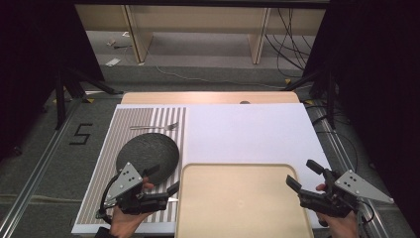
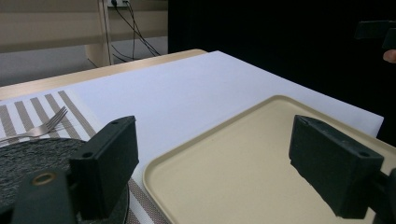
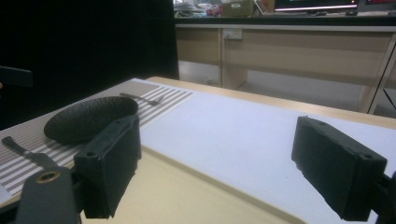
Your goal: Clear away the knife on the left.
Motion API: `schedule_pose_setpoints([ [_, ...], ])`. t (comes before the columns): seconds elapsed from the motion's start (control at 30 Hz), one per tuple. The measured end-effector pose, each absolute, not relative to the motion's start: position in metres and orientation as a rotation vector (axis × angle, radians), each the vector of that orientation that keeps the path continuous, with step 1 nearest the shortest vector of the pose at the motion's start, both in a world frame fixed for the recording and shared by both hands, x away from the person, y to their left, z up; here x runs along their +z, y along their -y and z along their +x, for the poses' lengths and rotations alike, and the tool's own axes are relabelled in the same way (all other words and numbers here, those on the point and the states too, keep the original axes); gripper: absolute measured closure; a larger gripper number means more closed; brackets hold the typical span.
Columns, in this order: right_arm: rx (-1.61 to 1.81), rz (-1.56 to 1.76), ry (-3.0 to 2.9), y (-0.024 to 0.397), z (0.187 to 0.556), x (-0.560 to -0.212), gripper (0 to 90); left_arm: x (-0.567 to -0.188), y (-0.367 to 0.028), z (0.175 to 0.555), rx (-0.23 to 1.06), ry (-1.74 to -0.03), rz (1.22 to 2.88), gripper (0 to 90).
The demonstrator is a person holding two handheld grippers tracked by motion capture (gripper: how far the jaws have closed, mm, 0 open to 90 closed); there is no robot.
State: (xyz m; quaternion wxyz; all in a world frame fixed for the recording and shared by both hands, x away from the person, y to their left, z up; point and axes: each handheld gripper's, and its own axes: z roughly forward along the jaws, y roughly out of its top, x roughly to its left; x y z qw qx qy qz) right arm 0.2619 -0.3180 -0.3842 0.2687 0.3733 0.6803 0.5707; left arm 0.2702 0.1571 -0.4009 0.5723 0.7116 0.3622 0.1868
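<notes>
While both grippers hover at the near edge of the tabletop (image 1: 247, 129), the tray (image 1: 242, 198) lies between them, empty. Left gripper (image 1: 171, 191): jaws wide apart, holding nothing, just beside the tray's left rim and over the striped mat (image 1: 148, 116). Right gripper (image 1: 302, 178): jaws likewise wide, empty, at the tray's right rim. The dark plate (image 1: 147, 153) sits on the mat, just ahead of the left gripper, which is the nearer one; it carries nothing. A fork (image 1: 153, 127) lies beyond the plate, long axis across the tabletop, tines toward the right. A knife (image 3: 28, 154) lies on the mat near the plate's front edge.
</notes>
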Motion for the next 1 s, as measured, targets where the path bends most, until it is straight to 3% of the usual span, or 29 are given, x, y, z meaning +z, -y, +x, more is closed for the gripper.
schedule_pose_setpoints([
  [0.33,1.530,0.994,-1.839,0.317,0.262,-0.384,16.8,-0.400,-0.155,0.270,0.439,-0.855,1.708,15.7],
  [0.5,1.517,1.000,-1.834,0.317,0.262,-0.385,16.9,-0.392,-0.151,0.267,0.459,-0.848,1.793,15.6],
  [1.0,1.514,1.000,-1.836,0.317,0.262,-0.386,17.1,-0.389,-0.152,0.276,0.352,-0.876,2.077,16.0],
])
